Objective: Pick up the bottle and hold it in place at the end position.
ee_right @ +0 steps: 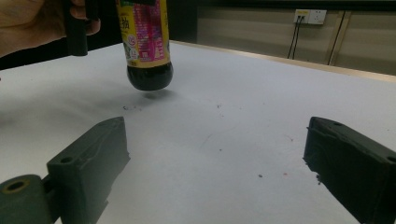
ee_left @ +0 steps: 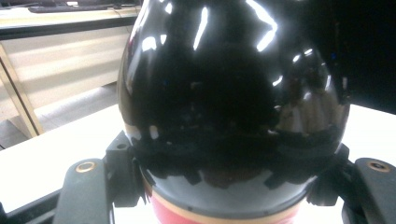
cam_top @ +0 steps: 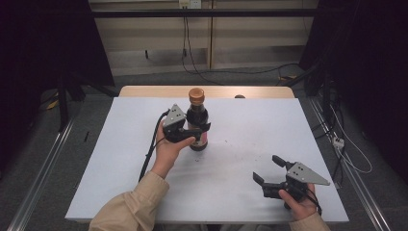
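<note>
while left claw (cam_top: pixel 195 132) clamps bottle (cam_top: pixel 197 120) off table (cam_top: pixel 120 159) | right claw (cam_top: pixel 269 171) wide, empty, near front edge

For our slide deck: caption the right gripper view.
Open right tool faces a dark sauce bottle lifted just clear of the white table.

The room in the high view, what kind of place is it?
Probably a lab recording setup: a white table flanked by dark curtains, cables trailing across the floor, and a wall socket.
</note>
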A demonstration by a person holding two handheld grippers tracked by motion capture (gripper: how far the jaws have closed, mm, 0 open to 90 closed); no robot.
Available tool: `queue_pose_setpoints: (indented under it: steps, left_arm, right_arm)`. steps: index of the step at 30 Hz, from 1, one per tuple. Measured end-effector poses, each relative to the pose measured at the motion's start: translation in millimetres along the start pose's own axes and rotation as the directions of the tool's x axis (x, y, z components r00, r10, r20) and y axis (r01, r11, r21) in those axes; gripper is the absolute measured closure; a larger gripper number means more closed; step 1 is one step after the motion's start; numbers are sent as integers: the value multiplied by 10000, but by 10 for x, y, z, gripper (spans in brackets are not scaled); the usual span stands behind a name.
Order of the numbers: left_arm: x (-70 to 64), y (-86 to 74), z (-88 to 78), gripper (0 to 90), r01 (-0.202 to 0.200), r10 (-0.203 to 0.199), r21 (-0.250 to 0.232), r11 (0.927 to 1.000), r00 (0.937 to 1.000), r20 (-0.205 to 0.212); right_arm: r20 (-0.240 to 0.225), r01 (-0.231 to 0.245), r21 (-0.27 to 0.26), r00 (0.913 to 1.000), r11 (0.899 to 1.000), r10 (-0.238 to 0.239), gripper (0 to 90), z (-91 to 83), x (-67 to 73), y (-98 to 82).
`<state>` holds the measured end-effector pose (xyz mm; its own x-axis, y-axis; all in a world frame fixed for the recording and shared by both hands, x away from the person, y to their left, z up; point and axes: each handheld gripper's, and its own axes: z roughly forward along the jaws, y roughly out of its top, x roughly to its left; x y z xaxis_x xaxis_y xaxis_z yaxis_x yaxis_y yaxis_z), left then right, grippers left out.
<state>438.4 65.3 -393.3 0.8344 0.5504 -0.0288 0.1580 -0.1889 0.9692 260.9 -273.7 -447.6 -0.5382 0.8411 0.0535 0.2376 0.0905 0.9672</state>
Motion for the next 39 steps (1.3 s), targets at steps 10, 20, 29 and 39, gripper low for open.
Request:
queue_pose_setpoints:
  steps: [10, 20, 29, 39]
  left_arm:
    - [-3, 23, 100, 305, 26, -26, 43, 10000, 10000, 83]
    - [12, 21, 185, 305, -41, 40, 56, 10000, 9999, 144]
    - [6, 27, 241, 305, -62, 62, 5, 10000, 9998, 202]
    - [7, -6, 324, 305, -69, 67, 81, 9999, 9997, 246]
  right_arm:
    - [32, -17, -25, 10000, 10000, 17, 59, -11, -5, 0]
    - [43, -51, -33, 10000, 10000, 51, 59, -13, -13, -5]
    - [62, -98, -35, 9999, 9999, 99, 60, -16, -14, -7]
    - [60, -134, -61, 9999, 9999, 134, 59, -25, -25, -11]
